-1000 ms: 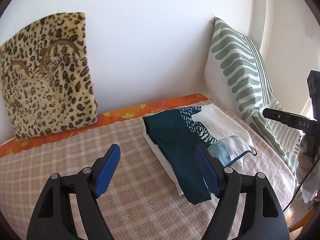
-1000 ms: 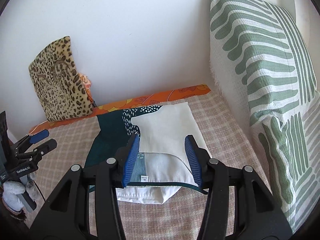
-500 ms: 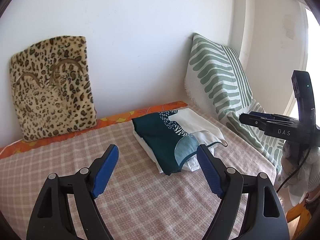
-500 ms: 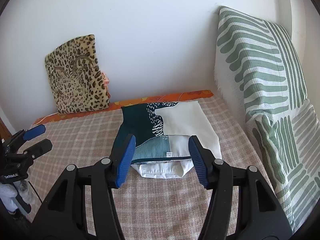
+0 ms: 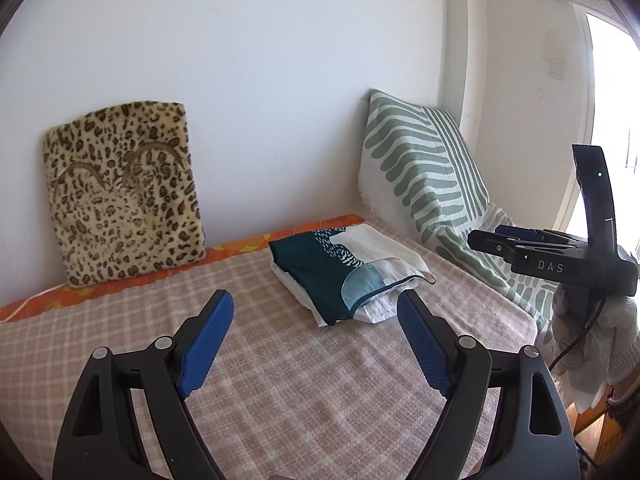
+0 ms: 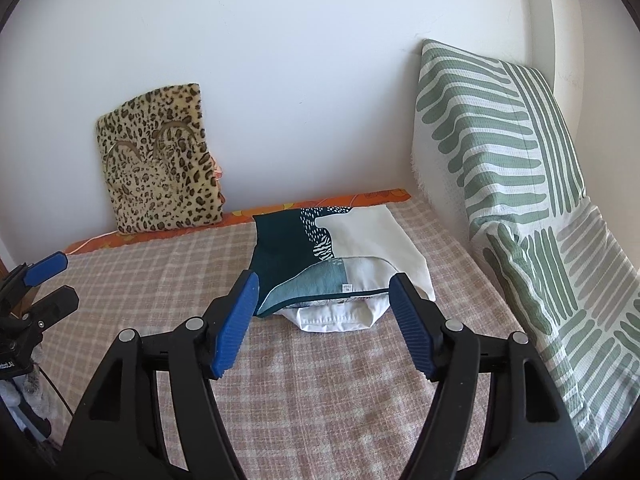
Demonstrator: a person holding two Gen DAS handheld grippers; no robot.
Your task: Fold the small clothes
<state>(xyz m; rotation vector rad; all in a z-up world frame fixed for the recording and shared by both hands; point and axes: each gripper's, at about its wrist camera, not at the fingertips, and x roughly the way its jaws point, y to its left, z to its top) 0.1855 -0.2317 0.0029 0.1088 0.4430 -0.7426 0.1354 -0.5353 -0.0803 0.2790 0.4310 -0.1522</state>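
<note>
A folded garment, dark teal and white with a light blue patch, lies on the checked bed cover near the back wall, on top of a folded white piece. It also shows in the right wrist view. My left gripper is open and empty, held back from the stack. My right gripper is open and empty, just in front of the stack's near edge. The right gripper also shows at the right of the left wrist view. The left gripper shows at the left edge of the right wrist view.
A leopard-print cushion leans on the wall at the back left. A green-and-white striped pillow stands along the right side. An orange sheet edge runs along the wall. The bed's right edge drops off.
Both grippers have drawn back from the folded stack, which now looks smaller and farther. The right gripper has opened wider and no longer straddles the garment's edge.
</note>
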